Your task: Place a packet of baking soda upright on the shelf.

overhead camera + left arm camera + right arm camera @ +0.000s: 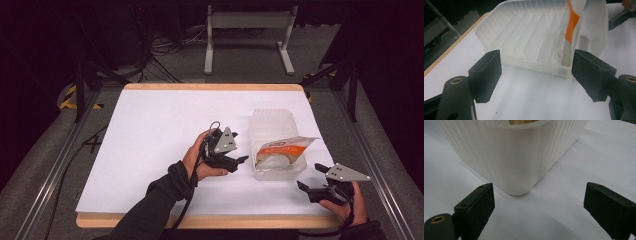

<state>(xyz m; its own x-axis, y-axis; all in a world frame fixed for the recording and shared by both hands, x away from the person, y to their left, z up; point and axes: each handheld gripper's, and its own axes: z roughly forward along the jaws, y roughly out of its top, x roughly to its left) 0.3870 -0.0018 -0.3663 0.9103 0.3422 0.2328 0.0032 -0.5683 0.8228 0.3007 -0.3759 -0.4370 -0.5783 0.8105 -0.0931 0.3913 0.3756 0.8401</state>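
A translucent white ribbed bin [272,121] stands on the right half of the white table sheet [150,145]. A white and orange packet [280,150] leans inside its near end. The bin's inner dividers [534,37] and the packet [571,27] appear in the left gripper view. My left gripper [240,161] is held open just left of the bin, with nothing between its jaws [535,75]. My right gripper [311,177] is open too, near the bin's near right corner [519,170], a little apart from it.
The table's wooden front edge [210,221] runs just under both hands. Aluminium rails [50,170] flank the table. A grey stand [247,35] and cables [160,60] lie on the floor beyond the far edge.
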